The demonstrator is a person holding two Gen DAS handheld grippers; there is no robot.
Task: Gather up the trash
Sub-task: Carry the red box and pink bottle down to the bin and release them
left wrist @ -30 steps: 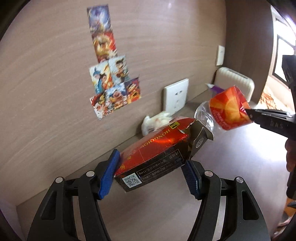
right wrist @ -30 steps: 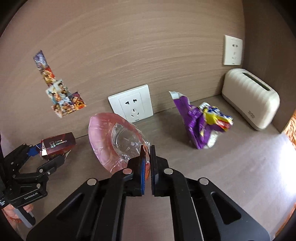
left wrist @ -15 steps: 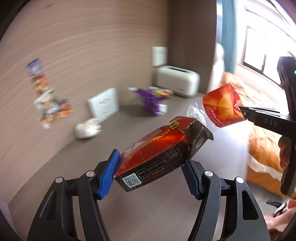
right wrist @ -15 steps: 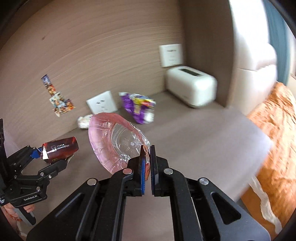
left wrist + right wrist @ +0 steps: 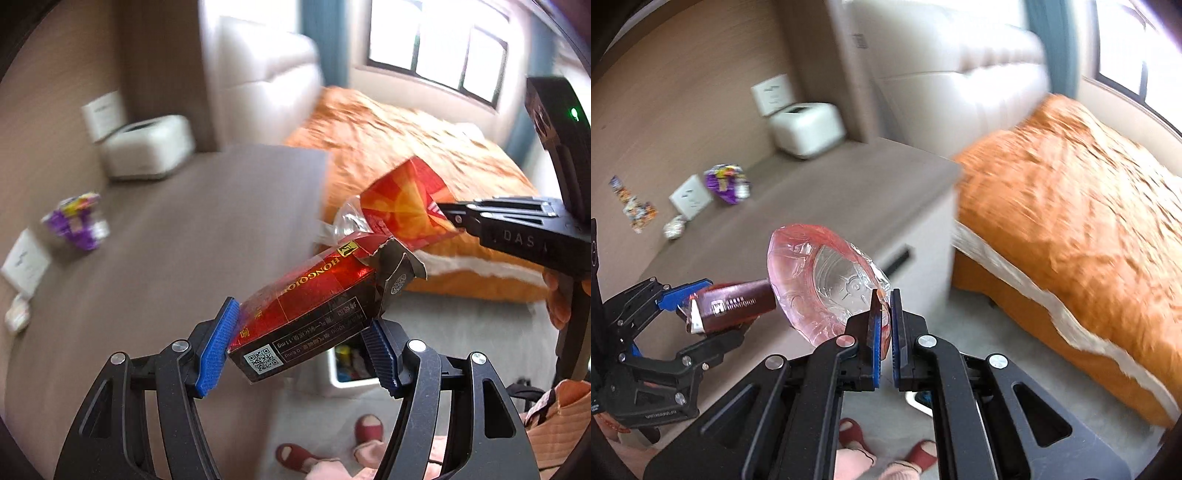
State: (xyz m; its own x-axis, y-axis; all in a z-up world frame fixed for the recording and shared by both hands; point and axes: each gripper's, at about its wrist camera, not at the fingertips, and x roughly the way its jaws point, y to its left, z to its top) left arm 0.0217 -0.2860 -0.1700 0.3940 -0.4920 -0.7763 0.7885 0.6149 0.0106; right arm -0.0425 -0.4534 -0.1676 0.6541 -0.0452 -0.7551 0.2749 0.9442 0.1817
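My left gripper (image 5: 299, 347) is shut on a red and black cigarette box (image 5: 314, 306) with a torn open end, held in the air. It also shows in the right wrist view (image 5: 735, 304). My right gripper (image 5: 884, 332) is shut on a crushed clear plastic bottle with an orange-red label (image 5: 827, 284), also held in the air; the bottle shows in the left wrist view (image 5: 399, 210). A purple snack wrapper (image 5: 729, 182) and a crumpled white tissue (image 5: 674, 229) lie on the brown counter (image 5: 820, 206) near the wall.
A white bin (image 5: 347, 365) with items inside stands on the floor below the box. A white toaster-like appliance (image 5: 807, 127) sits at the counter's far end. A bed with an orange cover (image 5: 1071, 206) is to the right. Red slippers (image 5: 295, 450) are on the floor.
Both grippers have swung right, away from the wall and counter, toward the bed and floor. The box and bottle stay gripped. The white bin has come into view.
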